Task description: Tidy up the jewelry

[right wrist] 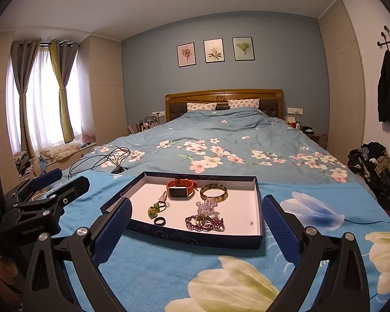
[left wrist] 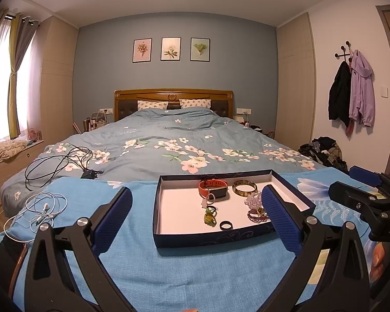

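Both your grippers, left (left wrist: 196,215) and right (right wrist: 196,223), are spread wide and carrying nothing. All the jewelry sits in the tray (right wrist: 195,239): watch (right wrist: 180,188), bangle (right wrist: 213,193), beads (right wrist: 204,223), rings (right wrist: 160,221). Already sorted or still to sort, can't tell. For anything small, come straight down; those beads look tangly.

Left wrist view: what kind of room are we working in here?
A home bedroom, almost certainly. A made bed with a wooden headboard fills the view, jackets hang on a wall hook, and the jewelry tray sits on the bed's foot.
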{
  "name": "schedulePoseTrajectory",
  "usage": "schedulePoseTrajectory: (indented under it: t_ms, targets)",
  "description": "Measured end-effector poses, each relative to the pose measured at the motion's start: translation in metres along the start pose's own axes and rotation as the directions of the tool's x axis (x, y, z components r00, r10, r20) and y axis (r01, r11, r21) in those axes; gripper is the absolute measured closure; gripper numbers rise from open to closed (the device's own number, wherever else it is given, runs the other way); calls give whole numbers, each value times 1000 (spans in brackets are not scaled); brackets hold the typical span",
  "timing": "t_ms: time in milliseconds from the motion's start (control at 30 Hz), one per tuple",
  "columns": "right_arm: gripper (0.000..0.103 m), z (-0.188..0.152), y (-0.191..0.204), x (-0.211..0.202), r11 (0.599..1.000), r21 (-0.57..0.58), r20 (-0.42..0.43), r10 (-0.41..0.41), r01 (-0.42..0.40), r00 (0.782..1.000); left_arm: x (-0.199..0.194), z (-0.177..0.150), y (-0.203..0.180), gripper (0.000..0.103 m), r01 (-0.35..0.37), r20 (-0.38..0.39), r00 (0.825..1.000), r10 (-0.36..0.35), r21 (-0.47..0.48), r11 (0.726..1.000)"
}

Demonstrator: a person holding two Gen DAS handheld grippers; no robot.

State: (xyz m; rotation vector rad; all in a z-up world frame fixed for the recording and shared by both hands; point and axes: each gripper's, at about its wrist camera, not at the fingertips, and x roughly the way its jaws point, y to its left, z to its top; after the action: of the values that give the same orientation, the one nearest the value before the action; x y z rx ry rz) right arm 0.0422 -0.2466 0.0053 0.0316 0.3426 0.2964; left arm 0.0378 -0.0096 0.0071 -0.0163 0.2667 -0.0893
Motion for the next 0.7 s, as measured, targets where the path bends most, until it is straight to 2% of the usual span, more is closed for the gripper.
schedulePoseTrajectory:
  t_ms: [700]
  targets:
    - [7,0,-2,1,1000,2,1,-3,3,1000,-1,0,-1,5,-18,20,1000,18,10,1000]
